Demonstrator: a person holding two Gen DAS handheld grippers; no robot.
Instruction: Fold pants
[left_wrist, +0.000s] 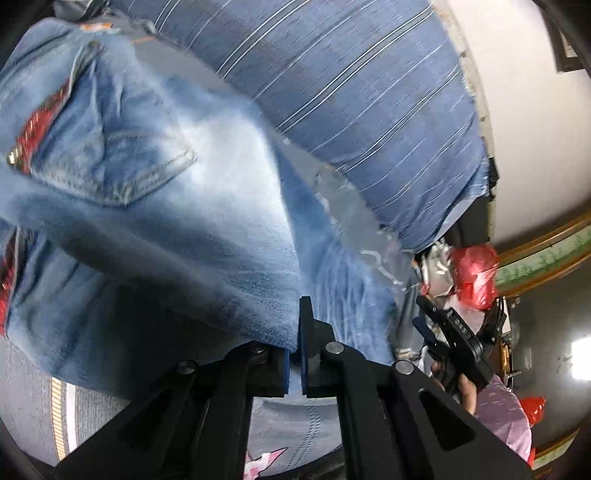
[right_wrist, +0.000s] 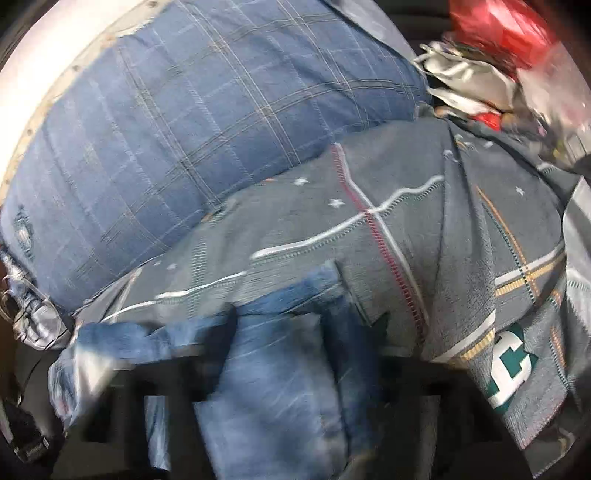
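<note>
Left gripper (left_wrist: 300, 354) clamps jeans (left_wrist: 177, 206) draped ahead

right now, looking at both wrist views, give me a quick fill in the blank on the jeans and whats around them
1. The left gripper is shut on the edge of the blue ____.
2. The back pocket on the jeans has trim coloured ____.
3. Behind the jeans lies a striped pillow coloured ____.
4. Denim drapes over the right gripper, hiding its ____.

Missing words: jeans; red; blue; fingers
</note>
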